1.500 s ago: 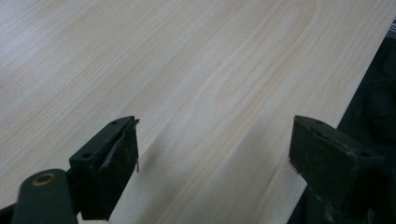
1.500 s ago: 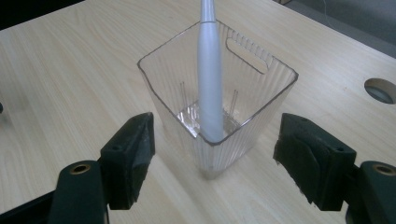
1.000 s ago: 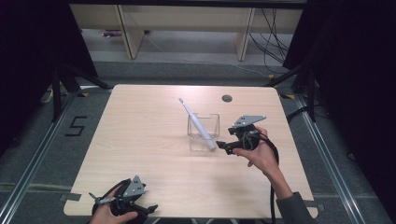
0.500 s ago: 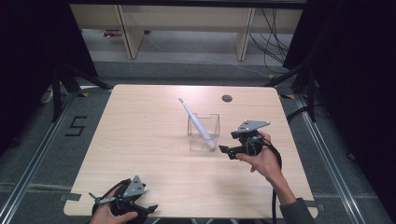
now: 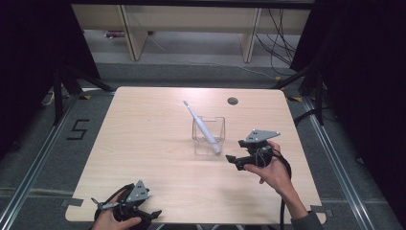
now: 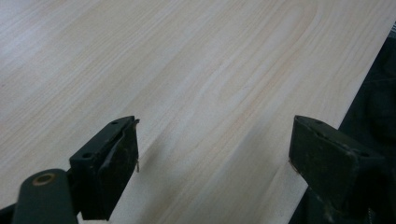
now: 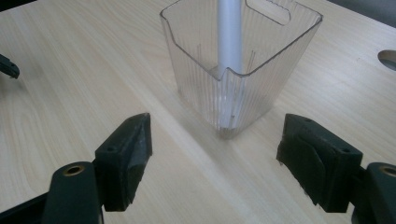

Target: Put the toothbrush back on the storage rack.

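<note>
Item: clear ribbed plastic square cup (image 5: 208, 135), upright at mid-bench on the pale wood-grain bench (image 5: 153, 143). Contents: one white-and-grey electric toothbrush (image 5: 201, 125), base inside the cup, leaning up and away over its far-left rim. Your right tongs (image 5: 235, 162): just beside the cup's near-right corner, pointed at it, jaws released, just been widening, nothing between them. Your left tongs (image 5: 154, 214): at the bench's near-left edge, well apart from the cup, jaws spread wide over bare wood, grasping nothing.
</note>
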A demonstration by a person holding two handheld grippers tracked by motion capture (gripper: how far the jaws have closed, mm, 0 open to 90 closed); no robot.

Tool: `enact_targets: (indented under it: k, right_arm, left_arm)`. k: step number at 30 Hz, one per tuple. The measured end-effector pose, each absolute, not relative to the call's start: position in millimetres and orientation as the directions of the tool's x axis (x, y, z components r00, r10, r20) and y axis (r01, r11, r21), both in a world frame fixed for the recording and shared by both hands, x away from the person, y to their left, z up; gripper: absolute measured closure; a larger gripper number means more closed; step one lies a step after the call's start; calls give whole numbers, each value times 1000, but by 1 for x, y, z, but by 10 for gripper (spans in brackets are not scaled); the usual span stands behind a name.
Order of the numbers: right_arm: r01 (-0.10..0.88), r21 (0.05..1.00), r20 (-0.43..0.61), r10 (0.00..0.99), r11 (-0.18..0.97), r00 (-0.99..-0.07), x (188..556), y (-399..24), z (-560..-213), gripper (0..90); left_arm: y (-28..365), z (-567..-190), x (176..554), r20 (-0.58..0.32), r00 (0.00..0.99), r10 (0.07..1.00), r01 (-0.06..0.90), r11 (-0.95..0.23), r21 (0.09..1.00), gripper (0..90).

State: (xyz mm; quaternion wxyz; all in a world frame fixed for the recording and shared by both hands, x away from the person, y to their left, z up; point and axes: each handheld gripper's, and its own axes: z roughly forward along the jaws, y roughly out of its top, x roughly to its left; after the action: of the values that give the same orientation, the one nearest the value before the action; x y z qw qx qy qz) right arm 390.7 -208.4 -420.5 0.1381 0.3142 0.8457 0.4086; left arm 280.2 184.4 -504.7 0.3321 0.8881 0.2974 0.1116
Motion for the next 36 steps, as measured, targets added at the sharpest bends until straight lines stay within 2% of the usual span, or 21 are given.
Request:
enact_targets:
  k: [2, 11, 12, 20, 24, 29, 36]
  right_arm:
    - [437, 772, 30, 661, 461, -750, 388, -208, -420, 257]
    - [398, 782, 2, 637, 480, -771, 383, -208, -424, 249]
    - [433, 772, 30, 653, 466, -756, 380, -208, -424, 246]
    - [416, 768, 5, 645, 487, -764, 378, -213, -434, 231]
    - [448, 759, 29, 663, 472, -748, 373, -216, -438, 228]
    - [424, 770, 15, 651, 477, -759, 373, -219, -442, 224]
    - [458, 756, 47, 659, 467, -750, 365, -223, -448, 218]
  left_arm:
    - [185, -504, 281, 8, 803, 596, 446, -610, 655, 152]
    - [185, -505, 280, 1, 799, 601, 453, -603, 656, 152]
    - [185, -505, 280, 1, 799, 602, 453, -603, 656, 152]
    - [185, -505, 281, 7, 802, 597, 453, -615, 645, 152]
    - [185, -504, 282, 8, 802, 597, 449, -611, 652, 152]
    - [185, -504, 281, 10, 802, 598, 447, -610, 654, 152]
    - [185, -505, 282, 12, 801, 598, 448, -613, 650, 152]
